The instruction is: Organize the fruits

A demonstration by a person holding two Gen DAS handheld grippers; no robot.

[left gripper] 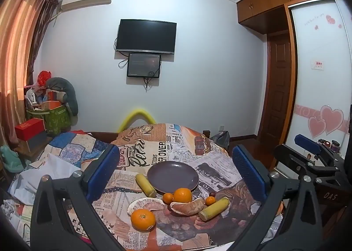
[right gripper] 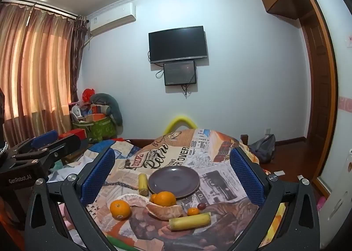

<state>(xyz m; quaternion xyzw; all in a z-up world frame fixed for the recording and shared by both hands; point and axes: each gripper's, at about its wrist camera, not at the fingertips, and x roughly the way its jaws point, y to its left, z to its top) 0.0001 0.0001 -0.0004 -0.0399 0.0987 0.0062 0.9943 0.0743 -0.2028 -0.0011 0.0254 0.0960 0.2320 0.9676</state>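
Your left gripper (left gripper: 176, 171) is wide open and holds nothing. Your right gripper (right gripper: 172, 176) is wide open too, with nothing in it. Both hang above the near side of the table, and nothing blocks the way to the fruit.

From left to right on the table: a big orange (left gripper: 143, 219) sits nearest you, touching a pale pomelo piece (left gripper: 146, 204). Behind them a yellow cane stick (left gripper: 145, 185) lies right against the left rim of the purple plate (left gripper: 172, 176). A second big orange (left gripper: 182, 195) sits at the plate's near rim, with a tiny orange (left gripper: 168, 198) touching it. In front of those lies a brown pomelo piece (left gripper: 187, 207). Next comes another tiny orange (left gripper: 210, 201), a dark little fruit (left gripper: 212, 194) behind it, and a second cane stick (left gripper: 214, 208).

The tablecloth (left gripper: 140, 154) is printed like old newspapers. Curtains (right gripper: 37, 64) hang on the left, a TV (left gripper: 146, 36) is on the pale wall, and a wooden door (left gripper: 277, 88) stands on the right.
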